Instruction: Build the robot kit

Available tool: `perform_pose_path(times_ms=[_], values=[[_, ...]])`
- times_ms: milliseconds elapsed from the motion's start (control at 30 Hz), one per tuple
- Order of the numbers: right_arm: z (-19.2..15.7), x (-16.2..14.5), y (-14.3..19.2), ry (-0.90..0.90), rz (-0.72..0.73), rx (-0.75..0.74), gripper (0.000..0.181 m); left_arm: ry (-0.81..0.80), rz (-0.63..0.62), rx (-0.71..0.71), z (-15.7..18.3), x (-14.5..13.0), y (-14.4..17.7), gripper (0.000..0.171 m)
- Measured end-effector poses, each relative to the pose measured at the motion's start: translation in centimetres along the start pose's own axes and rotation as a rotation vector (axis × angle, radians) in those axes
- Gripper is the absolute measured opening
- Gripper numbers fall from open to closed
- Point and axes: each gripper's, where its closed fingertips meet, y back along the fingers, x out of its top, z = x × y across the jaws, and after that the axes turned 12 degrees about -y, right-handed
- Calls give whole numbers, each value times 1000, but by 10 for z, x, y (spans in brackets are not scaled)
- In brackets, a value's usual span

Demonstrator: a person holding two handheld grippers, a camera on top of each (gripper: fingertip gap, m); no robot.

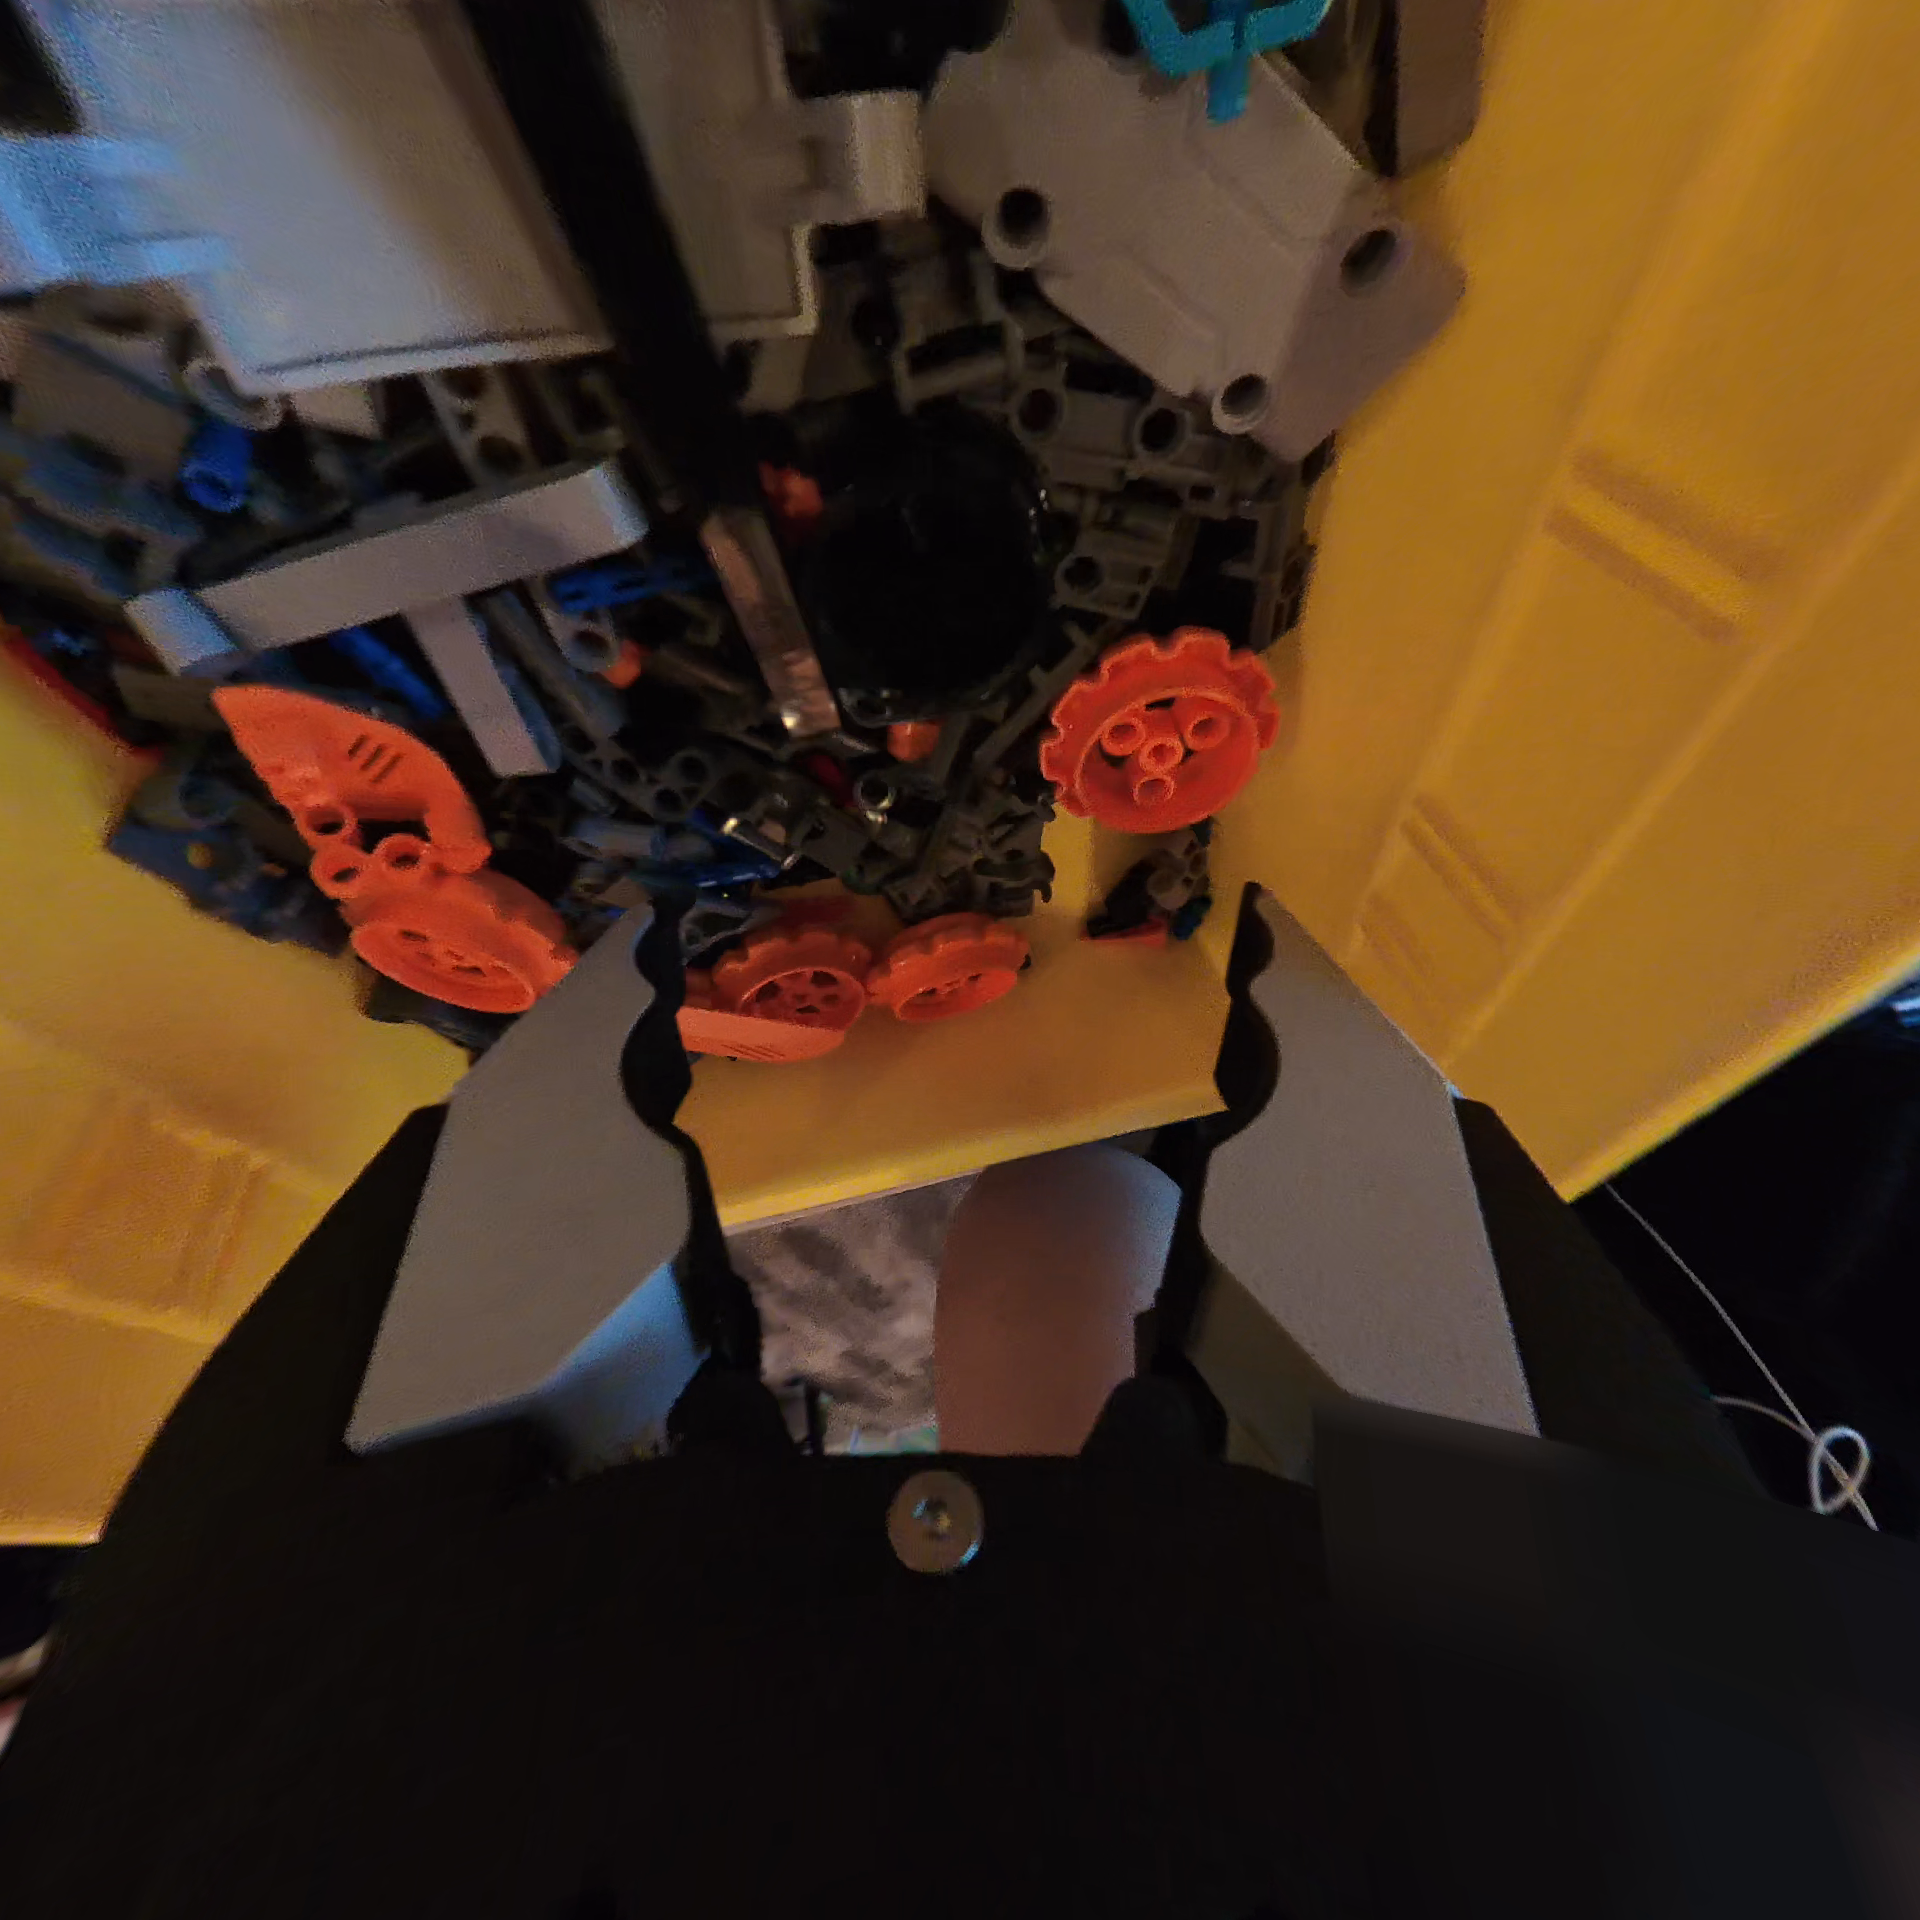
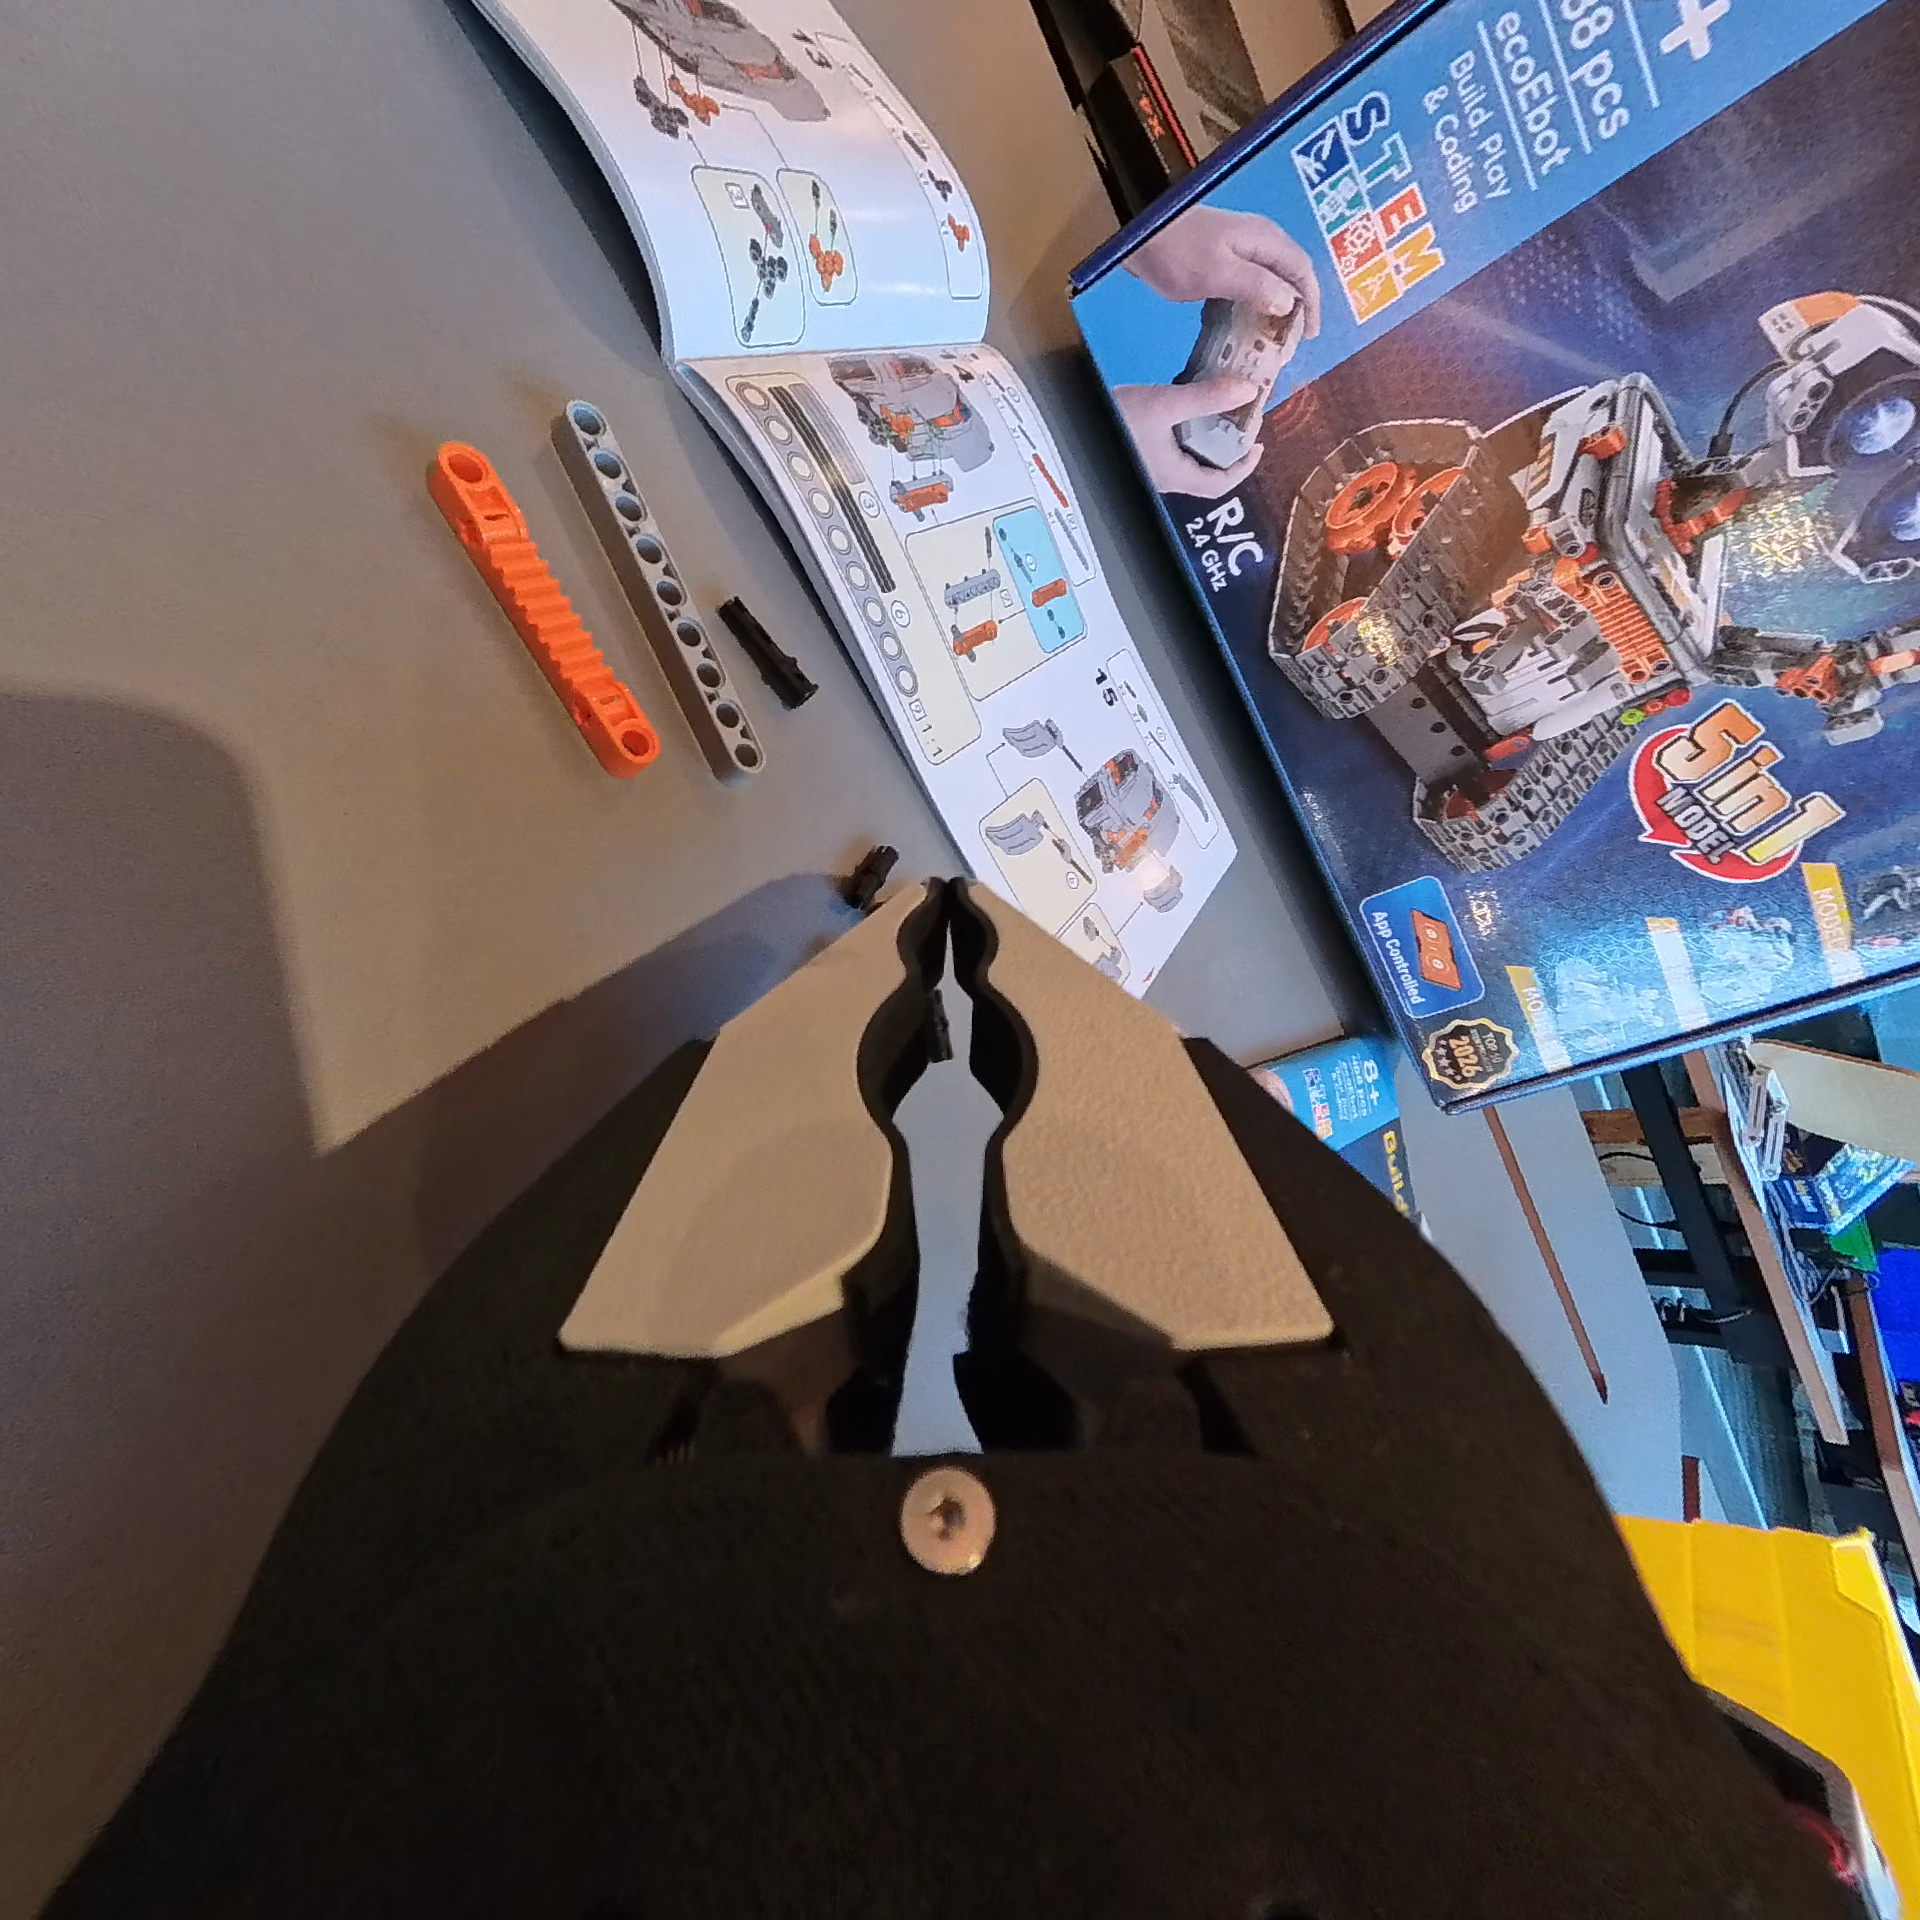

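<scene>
The left gripper (image 1: 951, 925) is gaping wide and empty over a yellow bin (image 1: 1558, 520) of building parts. The right gripper (image 2: 951, 894) is pinching a small black pin (image 2: 939, 1023) above the grey table (image 2: 312, 416), near an orange toothed bar (image 2: 540, 613).

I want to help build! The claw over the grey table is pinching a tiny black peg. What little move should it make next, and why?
Probably lower the right gripper a little toward the grey table, near the grey beam. It is shut on the small black peg, and the other loose parts, an orange toothed bar and a black pin, lie in a row there beside the open booklet.
</scene>
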Motion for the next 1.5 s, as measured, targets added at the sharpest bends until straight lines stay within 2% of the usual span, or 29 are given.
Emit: perform_pose_path(times_ms=[200, 333, 433, 567, 633, 767, 1000, 1133, 1167, 1200, 1333, 1400, 1500], values=[[-3, -3, -1, 9, -17, 12, 0, 70, -79, 110, -9, 14, -10, 122], [-4, -3, -1, 10, -16, 19, 0, 71, -168, 146, -15, 12, -20, 122], [-4, -2, -1, 6, -14, 24, 0, 43, -187, 175, -21, 8, -19, 106], [-6, -3, -1, 9, -18, 31, 0, 57, -157, 100, -24, 2, -17, 84], [-6, -3, -1, 10, -17, 33, 0, 77, -131, 95, -34, -1, -13, 58], [-8, -4, -2, 11, -27, 40, 0, 127, -50, -11, -41, -6, -8, 34], [-10, -7, -4, 22, -44, 48, 0, 193, 37, -30, -55, -20, 4, 34], [-11, -9, -5, 28, -52, 50, 0, 174, 156, -18, -47, -6, 21, 53], [-12, -9, -5, 29, -53, 51, 0, 154, 183, -9, -43, -1, 26, 64], [-12, -9, -5, 30, -53, 52, 0, 126, 212, 1, -40, 7, 30, 74], [-12, -9, -4, 30, -55, 55, 0, 89, 302, 48, -33, 47, 40, 92], [-12, -9, -4, 32, -56, 53, 0, 82, 260, 60, -30, 55, 31, 92], [-12, -9, -4, 30, -54, 55, 0, 64, 118, 89, -25, 42, 13, 97]])
